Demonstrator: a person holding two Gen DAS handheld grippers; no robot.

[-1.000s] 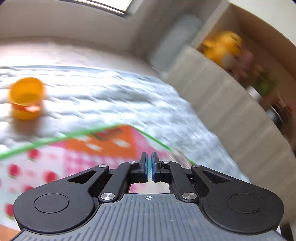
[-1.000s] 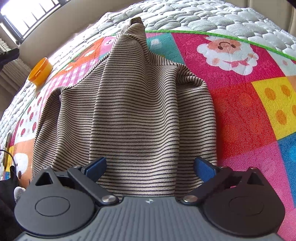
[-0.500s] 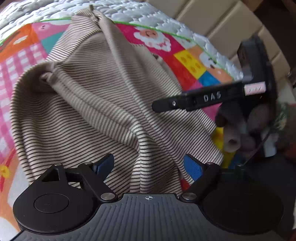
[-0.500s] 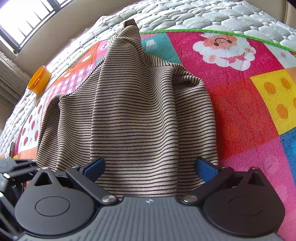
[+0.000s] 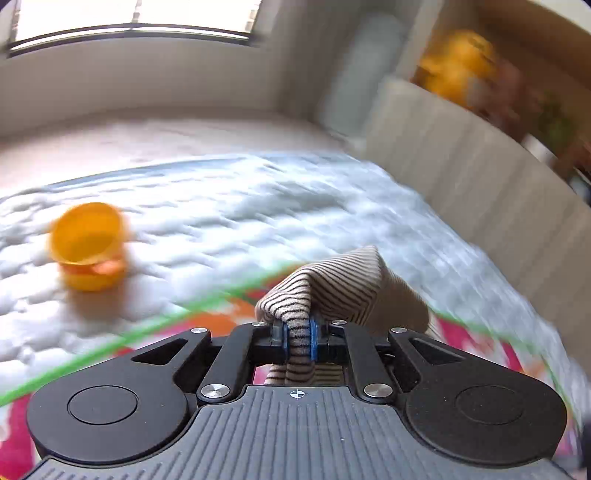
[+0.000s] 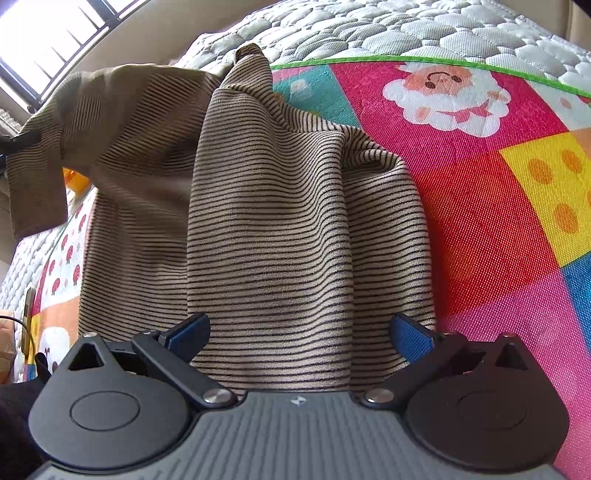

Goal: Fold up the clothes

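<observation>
A tan garment with thin dark stripes lies on a colourful play mat. My left gripper is shut on a bunched fold of the garment and holds it up above the mat. In the right wrist view that lifted part hangs at the upper left. My right gripper is open, its blue pads either side of the garment's near edge, not gripping it.
An orange cup lies on the white quilted mattress left of the mat. A beige panelled wall runs along the right. A window is behind. The mat has a green border.
My left gripper was open over the garment half a second ago; it has shut on a fold and lifted it up and to the left. My right gripper stays open in place.
</observation>
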